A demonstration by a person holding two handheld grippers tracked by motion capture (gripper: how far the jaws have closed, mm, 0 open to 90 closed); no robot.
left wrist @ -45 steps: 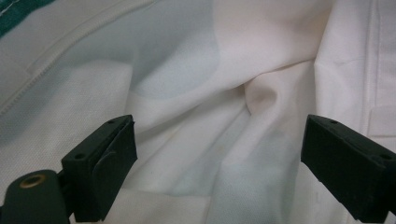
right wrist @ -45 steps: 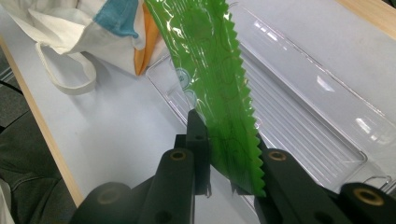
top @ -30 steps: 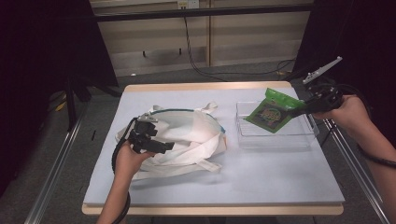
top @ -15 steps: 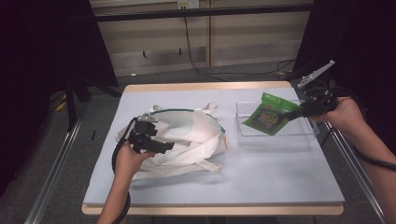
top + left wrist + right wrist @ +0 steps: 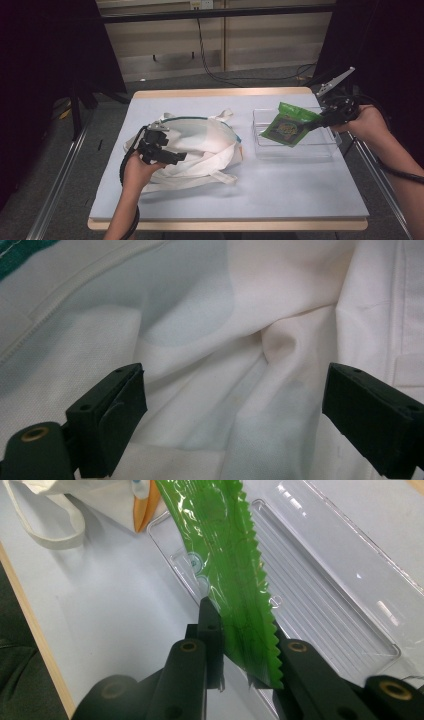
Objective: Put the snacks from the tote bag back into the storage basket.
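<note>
Pale blue worktop point(image 5: 280, 190), wood-edged, set before slatted panelling with dark surrounds and trailing cables. White bag point(image 5: 200, 145), green-trimmed, lain at left; the left tongs point(image 5: 172, 157) are held wide open over its cloth, nothing gripped. Green packet point(image 5: 289, 125) is pinched at its serrated edge by the closed right tongs point(image 5: 320, 121), held tilted over the clear tray point(image 5: 300, 150). Packet print is too blurred to read; bag interior hidden.

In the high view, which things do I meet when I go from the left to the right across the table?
Left claw resting on the bag → white cloth tote bag with its straps → clear plastic tray → green snack packet held over the tray → right claw, shut on the packet's edge.
</note>
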